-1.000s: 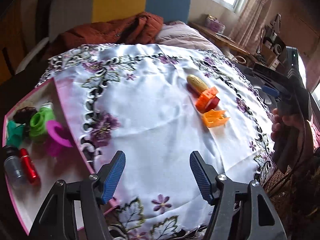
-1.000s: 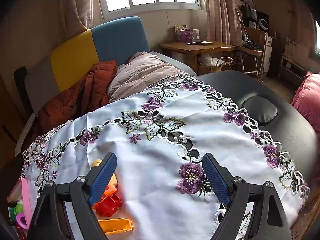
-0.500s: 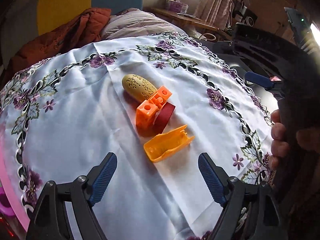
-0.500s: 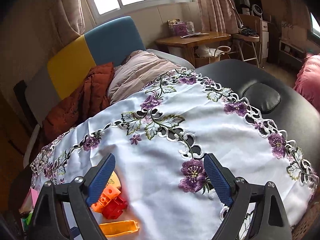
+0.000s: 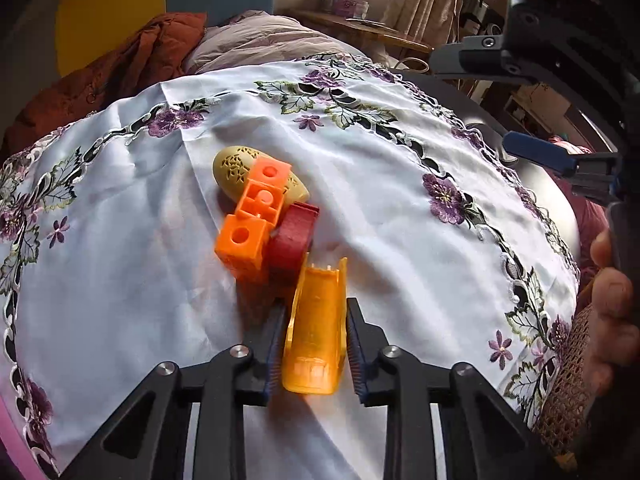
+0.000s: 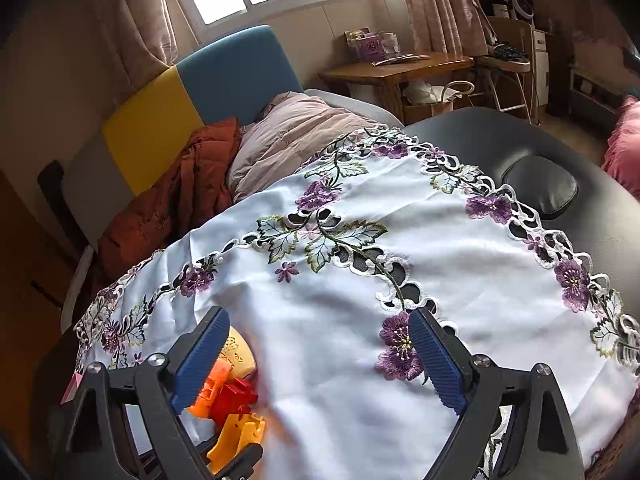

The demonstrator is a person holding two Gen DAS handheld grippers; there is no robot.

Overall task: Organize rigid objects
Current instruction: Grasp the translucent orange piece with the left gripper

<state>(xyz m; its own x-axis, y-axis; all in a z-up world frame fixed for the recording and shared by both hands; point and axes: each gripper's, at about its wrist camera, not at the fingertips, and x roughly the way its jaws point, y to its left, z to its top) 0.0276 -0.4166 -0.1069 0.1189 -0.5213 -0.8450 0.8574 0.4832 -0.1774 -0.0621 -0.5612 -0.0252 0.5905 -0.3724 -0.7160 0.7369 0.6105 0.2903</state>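
The left gripper (image 5: 314,338) jaws are closing on the translucent orange plastic trough-shaped piece (image 5: 316,328), which lies on the white embroidered tablecloth (image 5: 400,240). It appears light, stiff, thin-walled and slippery; grip mid-length across both side walls.

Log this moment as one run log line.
left gripper: fingers closing around yellow-orange shell piece | right gripper: open, empty, above tablecloth | orange blocks: untouched
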